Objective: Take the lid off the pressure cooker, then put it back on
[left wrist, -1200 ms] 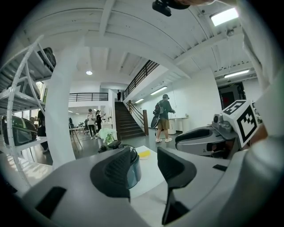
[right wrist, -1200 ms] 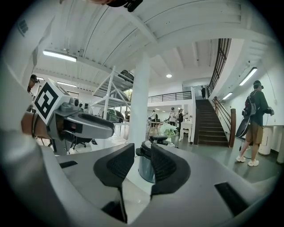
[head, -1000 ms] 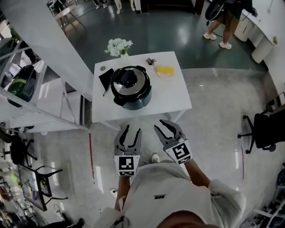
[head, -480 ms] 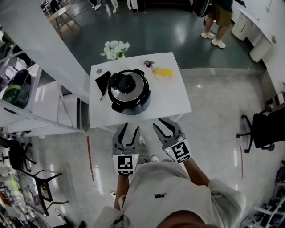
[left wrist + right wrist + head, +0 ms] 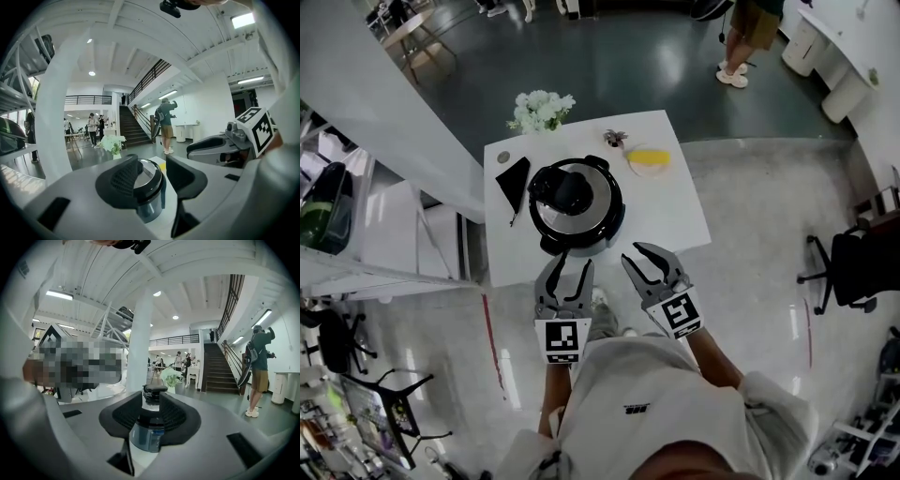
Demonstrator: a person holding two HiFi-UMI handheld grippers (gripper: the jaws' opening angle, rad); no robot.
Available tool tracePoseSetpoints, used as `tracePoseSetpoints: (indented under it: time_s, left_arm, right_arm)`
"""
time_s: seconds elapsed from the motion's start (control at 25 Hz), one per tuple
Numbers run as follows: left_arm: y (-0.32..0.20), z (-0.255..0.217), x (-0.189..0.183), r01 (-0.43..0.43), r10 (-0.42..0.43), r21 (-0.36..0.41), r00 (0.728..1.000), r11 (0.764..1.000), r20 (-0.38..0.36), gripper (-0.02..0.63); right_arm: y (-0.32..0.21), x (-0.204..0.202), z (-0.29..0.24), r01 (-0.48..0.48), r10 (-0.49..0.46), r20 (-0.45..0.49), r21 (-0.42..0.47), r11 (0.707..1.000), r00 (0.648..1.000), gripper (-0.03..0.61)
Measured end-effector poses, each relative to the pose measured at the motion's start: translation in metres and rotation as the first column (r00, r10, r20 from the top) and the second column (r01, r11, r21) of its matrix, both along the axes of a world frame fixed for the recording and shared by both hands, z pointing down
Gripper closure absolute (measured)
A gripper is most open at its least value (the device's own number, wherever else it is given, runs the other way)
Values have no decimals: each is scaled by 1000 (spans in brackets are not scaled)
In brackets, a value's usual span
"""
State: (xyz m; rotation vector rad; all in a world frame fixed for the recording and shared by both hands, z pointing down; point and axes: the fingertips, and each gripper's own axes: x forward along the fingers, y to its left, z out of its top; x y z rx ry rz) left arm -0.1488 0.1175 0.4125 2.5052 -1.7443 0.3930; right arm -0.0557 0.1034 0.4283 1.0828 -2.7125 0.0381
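The pressure cooker (image 5: 577, 228) stands on a white table (image 5: 675, 202), its steel lid (image 5: 592, 202) on and a black handle (image 5: 565, 187) on top. Both grippers hover side by side just short of the table's near edge, pointing at the cooker. My left gripper (image 5: 570, 265) has a narrow gap between its jaws and holds nothing. My right gripper (image 5: 649, 257) is likewise slightly apart and empty. The left gripper view frames the cooker (image 5: 149, 187) between the jaws of the left gripper (image 5: 153, 161). Ahead of the right gripper (image 5: 152, 401) stands the cooker (image 5: 148, 437).
On the table lie a white flower bunch (image 5: 540, 111), a yellow thing on a plate (image 5: 649, 159) and a black triangular piece (image 5: 514, 175). A white slanted column (image 5: 375, 94) and shelving (image 5: 328, 225) stand left. An office chair (image 5: 853, 267) is right; a person (image 5: 741, 37) stands beyond.
Both grippers have advanced toward the table together, and the cooker now lies much nearer their tips. The gaps between the jaws look the same.
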Motion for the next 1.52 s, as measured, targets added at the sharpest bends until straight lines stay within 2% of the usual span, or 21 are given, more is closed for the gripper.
tracePoseSetpoints:
  time_s: [0.32, 0.52, 0.6, 0.72, 0.96, 1.24, 1.52]
  left_arm:
    - [-52, 12, -25, -42, 42, -56, 999, 998, -3, 411]
    - [-81, 26, -37, -75, 75, -118, 997, 990, -4, 404]
    - [-92, 32, -41, -89, 89, -145, 996, 985, -6, 399]
    - [-106, 37, -45, -118, 118, -180, 993, 977, -11, 385]
    - [-131, 49, -46, -169, 168, -248, 985, 954, -25, 347]
    - [-155, 64, -42, -209, 209, -308, 977, 928, -33, 316]
    - [-174, 80, -31, -209, 221, -378, 975, 902, -11, 278]
  right_arm:
    - [-44, -29, 7, -37, 36, -25, -51, 998, 999, 460]
    - [-72, -41, 14, -46, 46, -40, -3, 999, 998, 460]
    - [-80, -46, 16, -66, 65, -46, -30, 997, 997, 460]
    - [-89, -55, 16, -96, 91, -59, -81, 992, 994, 460]
    - [-110, -64, 24, -118, 113, -80, -63, 991, 990, 460]
    - [-126, -68, 32, -138, 125, -113, -109, 984, 986, 460]
    - [-145, -64, 38, -79, 67, -104, -114, 990, 992, 460]
